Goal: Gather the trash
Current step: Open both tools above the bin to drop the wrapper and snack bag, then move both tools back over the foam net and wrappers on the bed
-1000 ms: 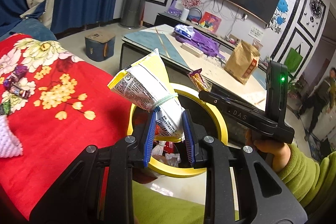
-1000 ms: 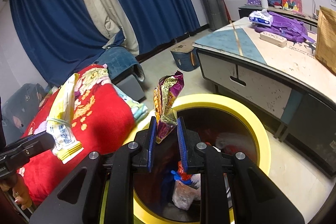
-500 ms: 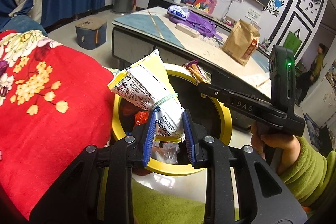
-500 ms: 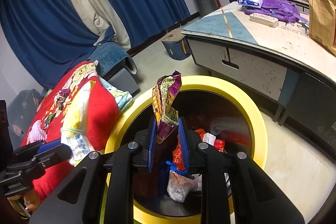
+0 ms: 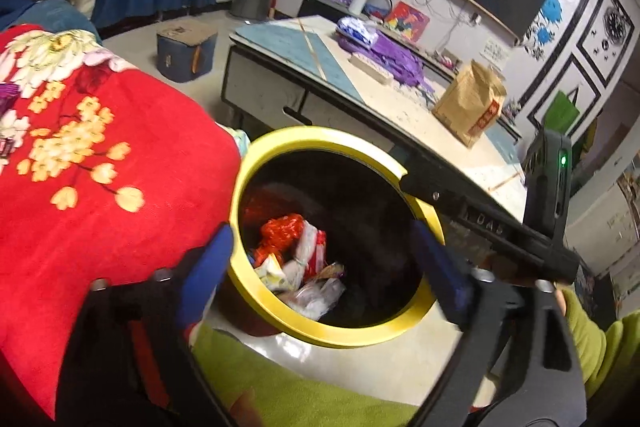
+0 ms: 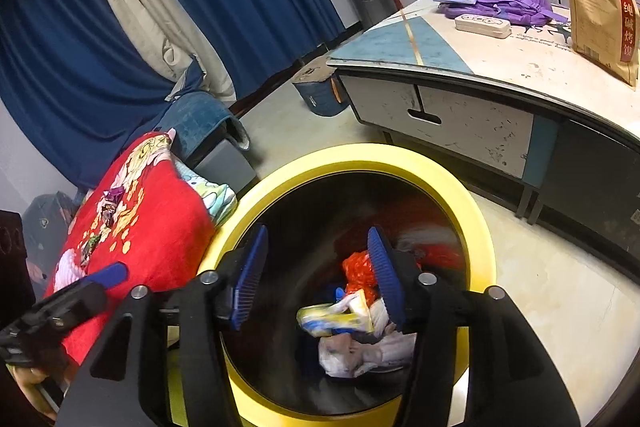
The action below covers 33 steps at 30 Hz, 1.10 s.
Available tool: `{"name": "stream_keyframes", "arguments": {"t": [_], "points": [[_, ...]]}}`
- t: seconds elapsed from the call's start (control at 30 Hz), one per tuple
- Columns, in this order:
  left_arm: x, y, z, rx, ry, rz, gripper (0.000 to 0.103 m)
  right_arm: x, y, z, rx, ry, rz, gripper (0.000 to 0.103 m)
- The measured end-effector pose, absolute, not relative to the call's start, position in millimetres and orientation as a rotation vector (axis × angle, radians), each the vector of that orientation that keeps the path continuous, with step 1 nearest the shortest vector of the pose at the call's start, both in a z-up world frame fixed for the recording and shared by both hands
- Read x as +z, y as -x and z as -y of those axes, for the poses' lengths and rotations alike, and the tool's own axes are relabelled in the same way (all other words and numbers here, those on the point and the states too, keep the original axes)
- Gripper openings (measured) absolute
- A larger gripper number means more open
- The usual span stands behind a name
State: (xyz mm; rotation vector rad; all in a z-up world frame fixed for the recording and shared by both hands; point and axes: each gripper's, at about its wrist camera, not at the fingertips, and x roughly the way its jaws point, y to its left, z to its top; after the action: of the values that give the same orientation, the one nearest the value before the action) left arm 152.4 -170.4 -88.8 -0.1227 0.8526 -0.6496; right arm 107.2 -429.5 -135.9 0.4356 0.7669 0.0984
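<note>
Two grippers, left [image 5: 320, 259] and right [image 6: 318, 277], now released and empty above yellow bin [image 6: 476, 227]; both wrappers [image 6: 340, 319] dropped inside.

**Legible Markings**

The right gripper [image 5: 412, 183] carries raised letters "DAS" on its black body (blurred here). The brown paper bag [image 6: 600, 7] bears a red strip with the Chinese characters "纯碱烤馍".

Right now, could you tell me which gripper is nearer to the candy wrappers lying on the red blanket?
Left. The left gripper sits at the blanket edge, just below the wrappers; the right gripper is over the bin, farther away.
</note>
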Motion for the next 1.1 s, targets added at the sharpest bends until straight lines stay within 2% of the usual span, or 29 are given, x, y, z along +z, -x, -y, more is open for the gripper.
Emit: {"name": "stream_keyframes", "arguments": {"t": [0.1, 0.4, 0.63, 0.8, 1.1], "points": [[-79.4, -147.6, 164.4, -0.619, 0.126, -0.816, 0.092, -132.7, -107.9, 426.1, 0.107, -0.427, -0.758, 0.055], [-58.7, -136.4, 135.0, -0.519, 0.138, -0.743, 0.092, -121.7, -107.2, 406.4, 0.146, -0.382, -0.746, 0.058], [-41.2, -128.0, 92.9, -0.404, 0.174, -0.685, 0.092, -102.1, -106.1, 380.8, 0.204, -0.335, -0.703, 0.066], [-27.9, -118.2, 59.7, -0.327, 0.212, -0.635, 0.092, -85.7, -113.2, 354.6, 0.255, -0.289, -0.691, 0.067], [-7.9, -101.6, 6.5, -0.2, 0.263, -0.548, 0.092, -36.5, -123.3, 284.4, 0.381, -0.173, -0.617, 0.079]]}}
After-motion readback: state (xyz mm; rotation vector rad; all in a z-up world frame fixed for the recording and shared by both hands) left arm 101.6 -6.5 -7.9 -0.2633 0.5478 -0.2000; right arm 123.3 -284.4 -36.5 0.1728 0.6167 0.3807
